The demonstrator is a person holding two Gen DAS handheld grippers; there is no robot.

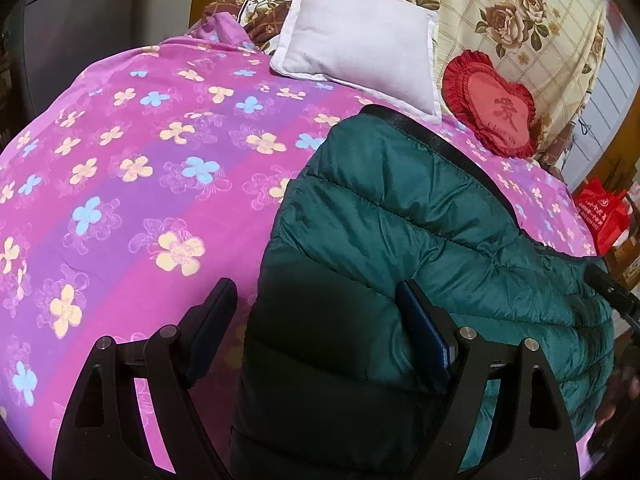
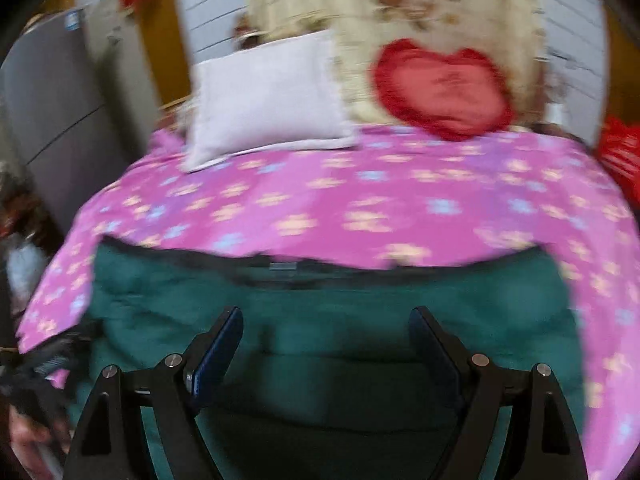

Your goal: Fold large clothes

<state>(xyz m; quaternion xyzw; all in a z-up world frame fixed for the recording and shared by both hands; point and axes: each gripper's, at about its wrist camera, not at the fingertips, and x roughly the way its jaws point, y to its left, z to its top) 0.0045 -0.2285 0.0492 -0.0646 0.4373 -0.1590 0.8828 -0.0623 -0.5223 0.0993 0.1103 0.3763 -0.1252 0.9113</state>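
Both claws spread, pinching nothing — left claw (image 1: 320, 332) straddles the green jacket's (image 1: 420, 208) near-left edge; right claw (image 2: 328, 356) hovers mid-jacket.

Jacket (image 1: 420, 240) on bedspread (image 1: 140, 160); pillow (image 1: 356, 44), heart cushion (image 1: 492, 104) behind.

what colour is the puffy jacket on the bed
Dark teal green jacket with black trim; the left wrist view shows it best.
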